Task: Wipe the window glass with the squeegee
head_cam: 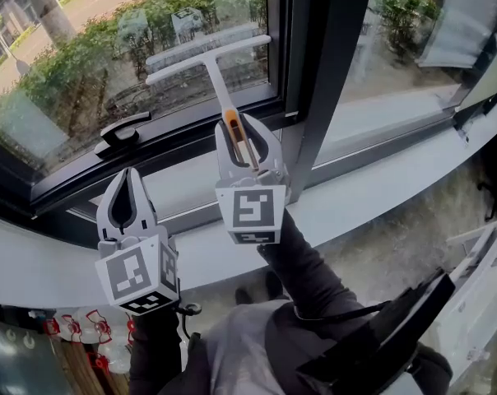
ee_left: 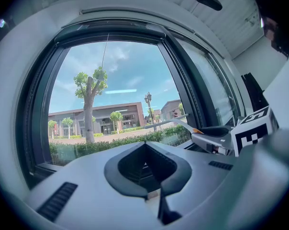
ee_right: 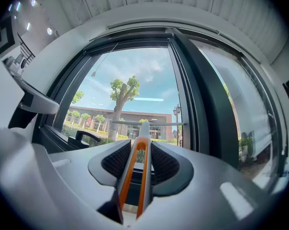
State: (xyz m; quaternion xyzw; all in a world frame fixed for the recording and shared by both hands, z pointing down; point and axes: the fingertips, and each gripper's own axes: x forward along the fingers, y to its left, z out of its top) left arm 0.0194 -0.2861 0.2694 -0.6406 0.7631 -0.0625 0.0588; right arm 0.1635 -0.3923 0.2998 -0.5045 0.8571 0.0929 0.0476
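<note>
Scene: dark-framed window glass (head_cam: 84, 64) looking out on hedge and road; pale sill (head_cam: 380, 192) running below | Right gripper (head_cam: 247, 126): jaws clamping the squeegee (head_cam: 218, 76) by its orange-edged handle; T-blade sitting up at the pane's lower right corner | Left gripper (head_cam: 127, 174): jaws pressing together, holding nothing; hovering just below the window handle (head_cam: 121, 130)

A dark-framed window (head_cam: 298, 56) spans the far wall above a pale sill (head_cam: 380, 192). Bright daylight outside shows a hedge (head_cam: 109, 64), a tree (ee_left: 89, 104) and a brown building (ee_left: 127, 114).
</note>
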